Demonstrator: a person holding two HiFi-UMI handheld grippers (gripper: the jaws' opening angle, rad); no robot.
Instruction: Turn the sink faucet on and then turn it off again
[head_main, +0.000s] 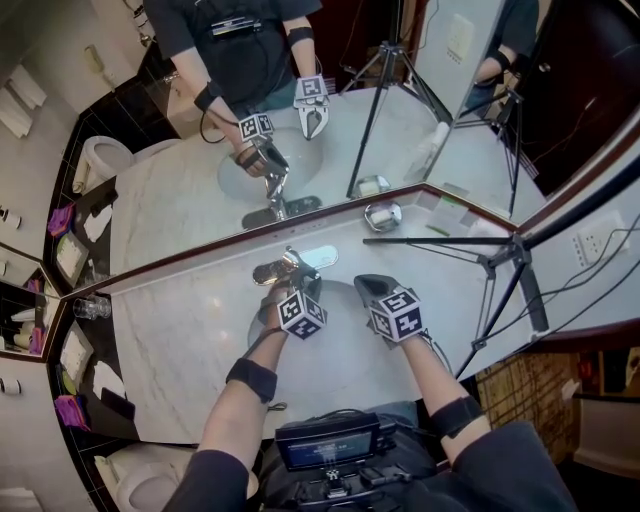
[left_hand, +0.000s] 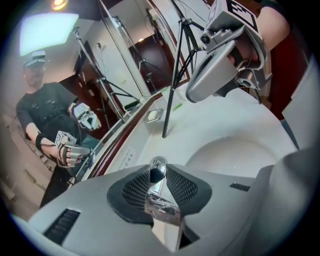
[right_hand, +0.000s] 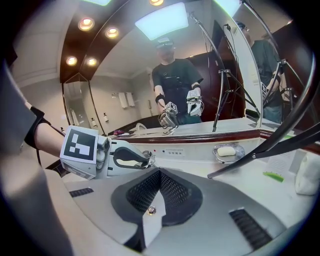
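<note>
The print on the small label (right_hand: 172, 151) above the tabletop (head_main: 180, 340) is too small to read. The faucet lever (head_main: 292, 262) stands at 12 o'clock of the sink basin (head_main: 338, 300). The left gripper (left_hand: 158, 175), pitched downward, pinches it between its fingers. The right gripper (head_main: 368, 288) hovers at 3 o'clock of the left, fingers pressed together, empty.

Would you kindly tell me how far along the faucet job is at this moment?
Done: the left gripper has its jaws shut on the chrome faucet lever. In hand: that grip; no water shows in the white sink basin, so turning on looks not yet done. The right gripper hovers shut and empty beside the left one. Left: turn the water on, then off again.
</note>
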